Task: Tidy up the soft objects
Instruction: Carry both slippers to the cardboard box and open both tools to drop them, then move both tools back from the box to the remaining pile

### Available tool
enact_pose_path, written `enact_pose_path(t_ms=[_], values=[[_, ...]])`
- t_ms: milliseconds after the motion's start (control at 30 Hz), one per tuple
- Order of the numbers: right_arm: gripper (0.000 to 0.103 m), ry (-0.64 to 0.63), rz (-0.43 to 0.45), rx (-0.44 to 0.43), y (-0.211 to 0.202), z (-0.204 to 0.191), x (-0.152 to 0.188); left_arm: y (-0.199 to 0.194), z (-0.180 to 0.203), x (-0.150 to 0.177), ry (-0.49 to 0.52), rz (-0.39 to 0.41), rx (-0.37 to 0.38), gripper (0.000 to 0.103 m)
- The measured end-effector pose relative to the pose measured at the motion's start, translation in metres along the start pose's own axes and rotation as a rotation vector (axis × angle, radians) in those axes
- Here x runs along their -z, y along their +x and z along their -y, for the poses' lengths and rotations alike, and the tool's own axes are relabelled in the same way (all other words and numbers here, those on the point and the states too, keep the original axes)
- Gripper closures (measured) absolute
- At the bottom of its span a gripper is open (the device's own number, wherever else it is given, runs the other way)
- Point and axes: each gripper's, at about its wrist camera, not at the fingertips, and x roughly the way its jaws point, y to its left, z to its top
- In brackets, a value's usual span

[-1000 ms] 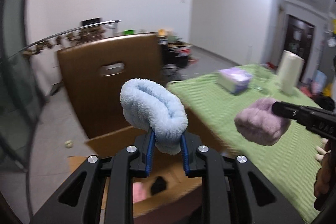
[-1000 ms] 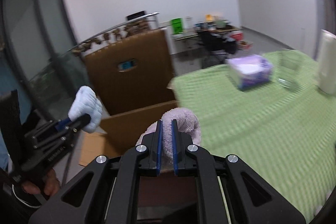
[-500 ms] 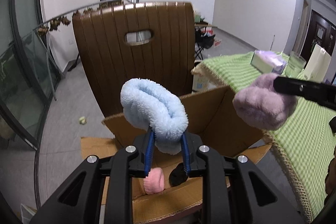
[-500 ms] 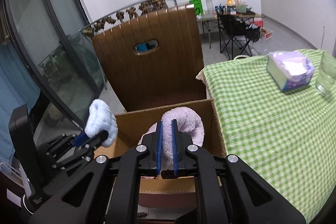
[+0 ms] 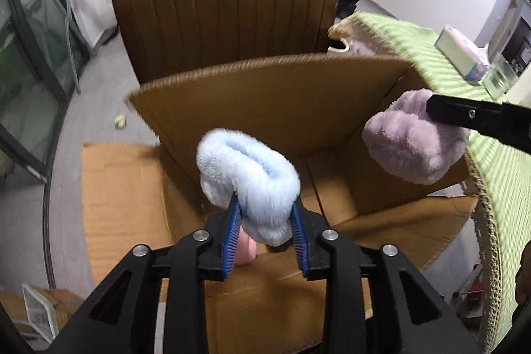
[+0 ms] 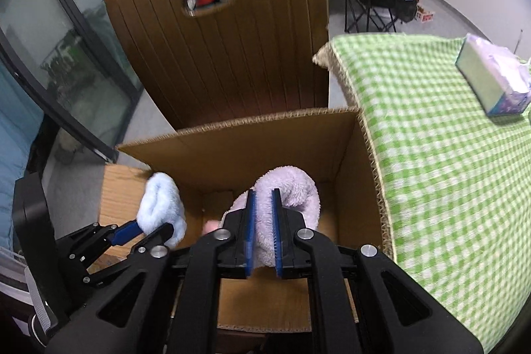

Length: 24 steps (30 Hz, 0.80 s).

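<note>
- At far left in the right wrist view, the black body carrying the left claw (image 6: 146, 229) is cut off by the picture's edge; no hand shows on it.
- The left claw (image 5: 265, 241) has its jaws opening, with the fluffy light-blue rolled sock (image 5: 247, 175) between the blue pads (image 5: 232, 238). The sock's lower end still sits between them; whether the pads still press on it is hard to tell.
- Below that sock, a small pink soft thing (image 5: 245, 249) lies on the floor of the open brown cardboard box (image 5: 265, 95), mostly hidden by the claw and sock. A dark item just right of it is too covered to name.
- The box stands on the floor, near the brown ribbed chair back (image 6: 232, 55) behind it, its right wall touching the hanging edge of the table's green checked cloth (image 6: 448, 155).
- The right claw (image 6: 264, 234) is nearly closed, pinching the fluffy lilac rolled sock (image 6: 292, 188) over the box's opening; the sock's near end is hidden between the pads.
- In the left wrist view only one black finger (image 5: 478, 118) of that claw shows; the rest is cut off at right.
- Far right on the table lies a blurred tissue pack (image 6: 494, 78).
</note>
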Motion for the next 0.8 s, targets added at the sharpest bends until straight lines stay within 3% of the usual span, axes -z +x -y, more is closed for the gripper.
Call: enact_pose_path(t_ms=[33, 100, 167, 567, 700, 800], values=[[0.092, -0.004, -0.013, 0.006, 0.004, -0.002, 0.000, 0.003, -0.001, 0.000, -0.010, -0.006, -0.004, 0.068], [0.079, -0.006, -0.023, 0.019, 0.009, -0.004, 0.000, 0.005, -0.001, 0.000, -0.011, -0.008, -0.005, 0.061], [0.043, 0.002, -0.024, 0.024, 0.009, -0.004, 0.000, 0.004, 0.002, 0.000, 0.003, -0.008, -0.004, 0.054], [0.043, -0.004, 0.027, 0.045, -0.014, -0.002, -0.003, -0.017, -0.003, -0.006, -0.020, 0.038, 0.002, 0.053], [0.043, 0.009, 0.099, 0.048, -0.038, 0.003, 0.000, -0.042, 0.003, -0.009, -0.011, 0.124, -0.006, 0.053], [0.043, 0.008, 0.190, 0.067, -0.069, 0.008, 0.004, -0.069, 0.011, -0.011, 0.013, 0.234, -0.014, 0.053]])
